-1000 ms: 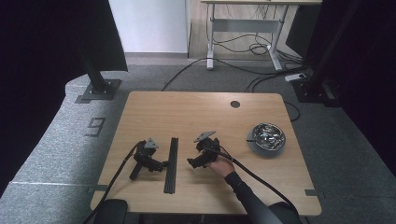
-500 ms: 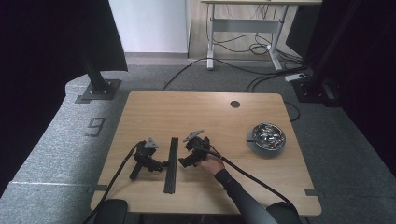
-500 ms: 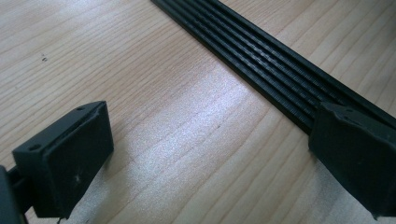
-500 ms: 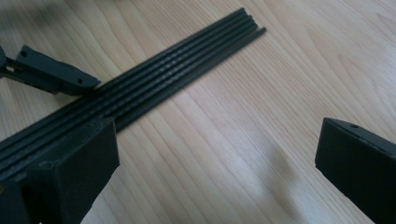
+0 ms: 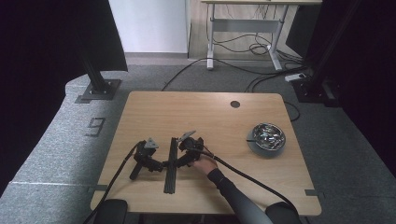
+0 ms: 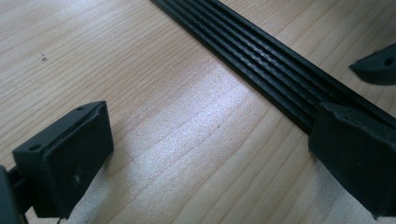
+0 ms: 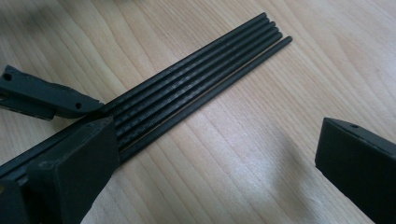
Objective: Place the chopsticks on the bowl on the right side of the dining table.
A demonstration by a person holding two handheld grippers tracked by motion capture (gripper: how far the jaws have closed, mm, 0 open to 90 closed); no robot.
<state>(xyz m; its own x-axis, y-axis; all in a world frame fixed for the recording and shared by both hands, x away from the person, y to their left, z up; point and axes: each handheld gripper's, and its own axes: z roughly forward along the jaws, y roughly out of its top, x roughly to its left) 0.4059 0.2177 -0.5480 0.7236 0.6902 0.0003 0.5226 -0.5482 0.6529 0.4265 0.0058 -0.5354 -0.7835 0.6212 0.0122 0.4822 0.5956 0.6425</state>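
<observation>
High view: a bundle of black rods [image 5: 171, 164] lies flat on the wooden table [image 5: 205, 112], running from near the front edge towards the middle, left of centre. The left gripper [image 5: 158, 164] rests on the table just left of the rods, with no hand seen on it, its cable trailing off the front edge. The right gripper [image 5: 180, 161] is held by the person's right hand [image 5: 204, 164] and sits at the right side of the rods, its tips against or just over them; contact cannot be confirmed here. A metal bowl [image 5: 266, 138] stands well apart at the right of the table. Left gripper view: the jaws of the left gripper [image 6: 210, 158] are spread wide with bare table between them; the black rods [image 6: 275, 70] run diagonally past the far jaw, which stands at their near edge. Nothing is pinched. Right gripper view: the jaws of the right gripper [image 7: 215, 172] are spread wide and hold nothing; the black rods [image 7: 196, 84], side by side with their ends nearly flush, pass behind the jaw on the left of the view. A tip of the left gripper [image 7: 46, 98] shows across the rods.
</observation>
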